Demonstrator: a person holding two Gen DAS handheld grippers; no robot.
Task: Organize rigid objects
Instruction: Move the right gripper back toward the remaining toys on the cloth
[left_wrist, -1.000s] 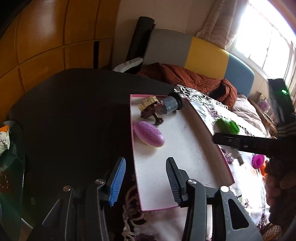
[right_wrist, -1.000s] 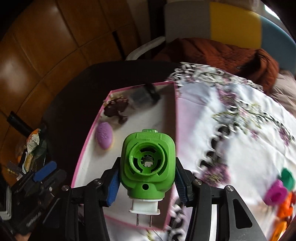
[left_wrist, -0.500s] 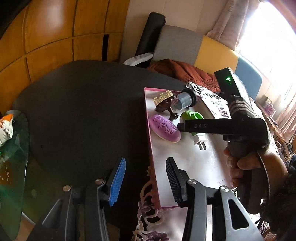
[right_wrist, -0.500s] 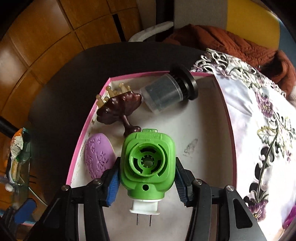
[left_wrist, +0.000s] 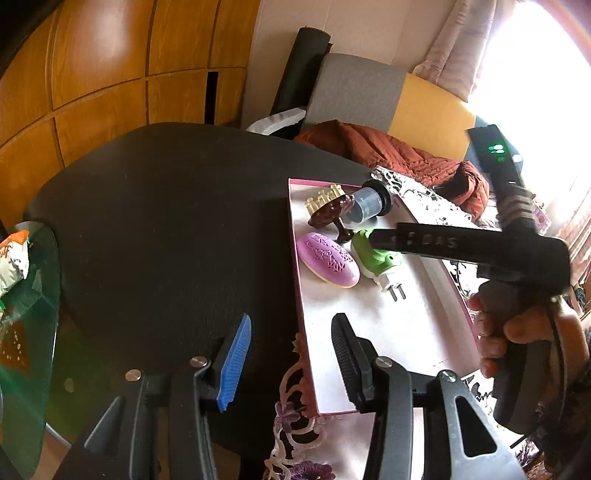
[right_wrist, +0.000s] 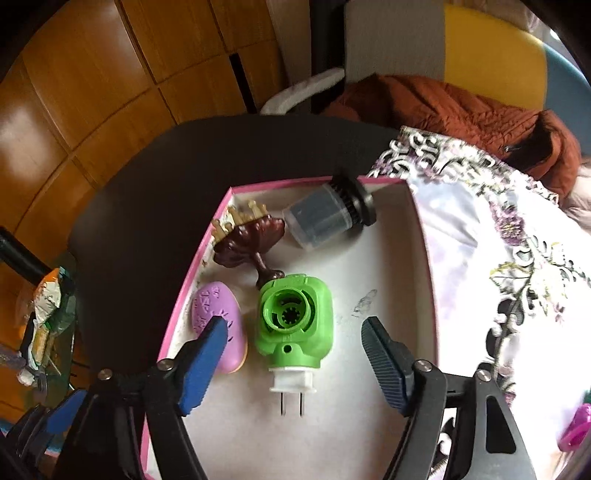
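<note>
My right claw (right_wrist: 293, 363) stands with its jaws spread wide, gripping nothing, poised over the pink-rimmed tray (right_wrist: 424, 236). The green plug-in device (right_wrist: 295, 321) lies free on the tray floor between my two fingers and touches neither one; its white base and two metal prongs point back toward me. My blue finger pad (right_wrist: 201, 363) crosses in front of the purple oval soap-like piece (right_wrist: 214, 306), which lies in the tray just beside the green device, on the side nearer the tray's left wall. Toward the tray's far wall sits the brown wooden comb (right_wrist: 247, 236) with pale teeth, its handle end reaching close to the green device, though I cannot tell if they touch. The grey cylinder with a black cap (right_wrist: 325, 218) lies on its side in the tray's far part, next to the comb.

My left claw (left_wrist: 291, 354) is also spread and empty, held above the tray's near left corner, one finger over the dark table (left_wrist: 166, 221) outside the tray. The tray rests partly on a flowered cloth (right_wrist: 509, 236).
</note>
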